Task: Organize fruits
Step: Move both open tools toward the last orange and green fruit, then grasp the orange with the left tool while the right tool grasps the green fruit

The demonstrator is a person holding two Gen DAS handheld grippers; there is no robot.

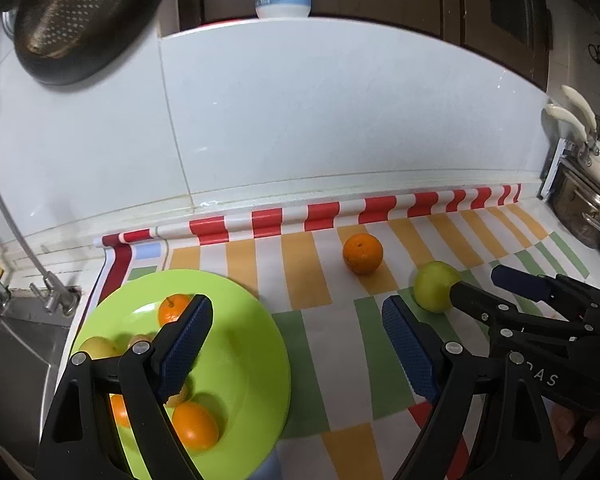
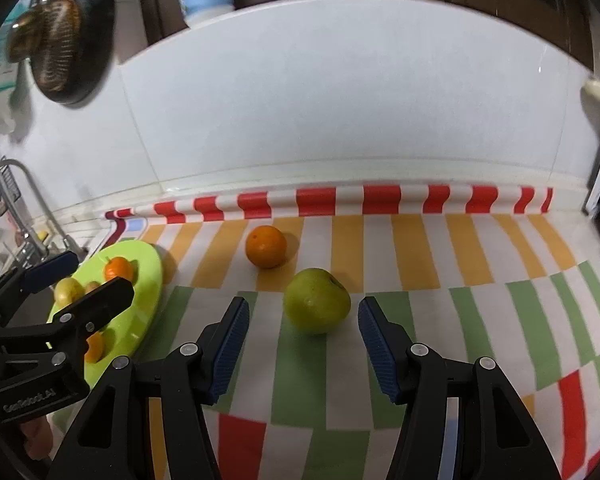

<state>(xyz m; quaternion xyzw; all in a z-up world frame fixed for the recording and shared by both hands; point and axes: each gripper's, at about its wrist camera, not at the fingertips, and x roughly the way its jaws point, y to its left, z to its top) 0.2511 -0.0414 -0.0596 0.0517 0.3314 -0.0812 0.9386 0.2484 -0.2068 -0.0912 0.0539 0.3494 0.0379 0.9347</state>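
Note:
A lime green plate (image 1: 252, 360) holds several oranges and yellow fruits; it also shows at the left of the right wrist view (image 2: 148, 276). My left gripper (image 1: 296, 320) is open and empty, its left finger over the plate. A green apple (image 2: 317, 301) lies on the striped mat just ahead of my open right gripper (image 2: 302, 316), slightly beyond its fingertips; it also shows in the left wrist view (image 1: 436, 286). A loose orange (image 2: 266, 246) lies behind the apple, near the wall; it also shows in the left wrist view (image 1: 362, 253).
A striped mat (image 2: 420, 264) covers the counter, rolled up at the white tiled wall. A sink and faucet (image 1: 40, 280) are at the left. A dark pan (image 1: 80, 20) hangs on the wall. Steel pots (image 1: 588, 208) stand at the right.

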